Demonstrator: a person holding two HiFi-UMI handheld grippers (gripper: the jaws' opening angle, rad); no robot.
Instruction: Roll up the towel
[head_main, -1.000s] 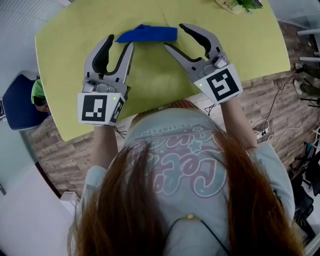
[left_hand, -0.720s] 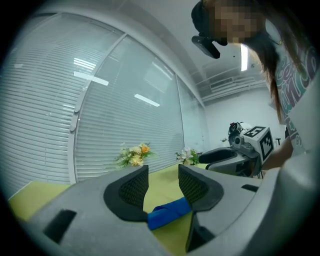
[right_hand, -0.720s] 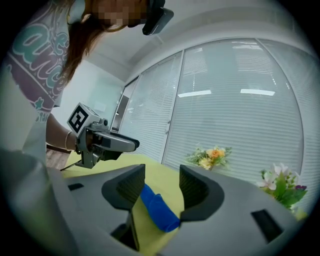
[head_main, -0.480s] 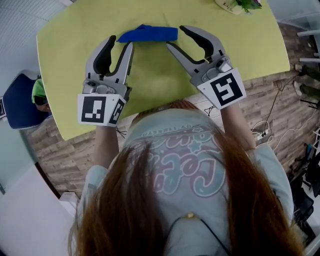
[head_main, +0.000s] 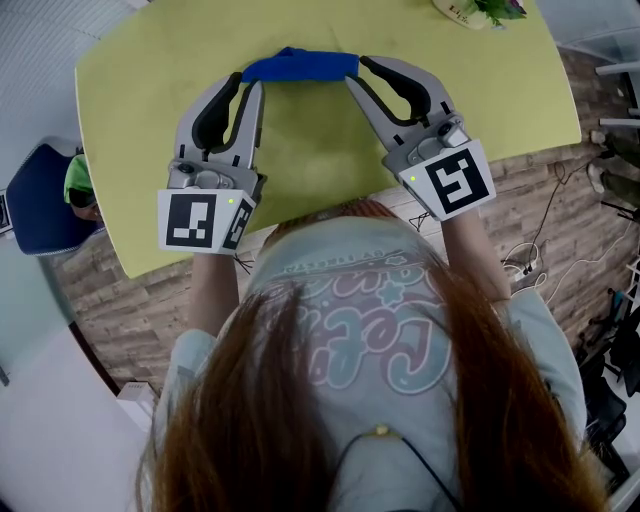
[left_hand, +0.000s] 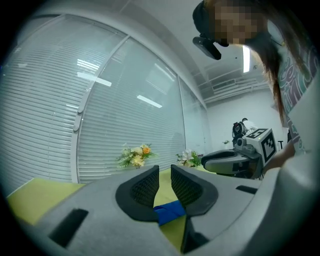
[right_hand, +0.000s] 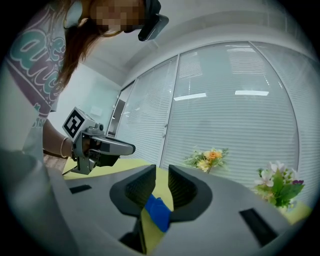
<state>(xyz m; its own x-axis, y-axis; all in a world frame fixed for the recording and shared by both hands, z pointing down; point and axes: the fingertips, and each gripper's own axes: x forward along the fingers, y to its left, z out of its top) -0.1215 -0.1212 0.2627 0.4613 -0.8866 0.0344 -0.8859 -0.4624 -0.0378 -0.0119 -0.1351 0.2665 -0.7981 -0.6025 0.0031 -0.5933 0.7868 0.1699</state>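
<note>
The blue towel (head_main: 300, 66) lies folded into a narrow strip on the yellow-green table (head_main: 300, 160), far from the person. My left gripper (head_main: 246, 82) has just been closing its jaws, and they now pinch the strip's left end (left_hand: 170, 212). My right gripper (head_main: 358, 72) has likewise just been closing, and it clamps the right end (right_hand: 159, 212). In both gripper views the cloth sits low between the ribbed pads, while the pads' upper parts keep a narrow gap. Both grippers point level across the tabletop.
A flower arrangement (head_main: 480, 8) stands at the table's far right edge; flowers (left_hand: 135, 156) also show against the window blinds. A blue chair (head_main: 35, 205) sits left of the table. Cables lie on the wood floor at right (head_main: 540, 250).
Both grippers' jaws have narrowed and closed onto the towel's two ends. The right gripper shifted slightly toward the towel. The strip looks a little shorter and straighter than before.
</note>
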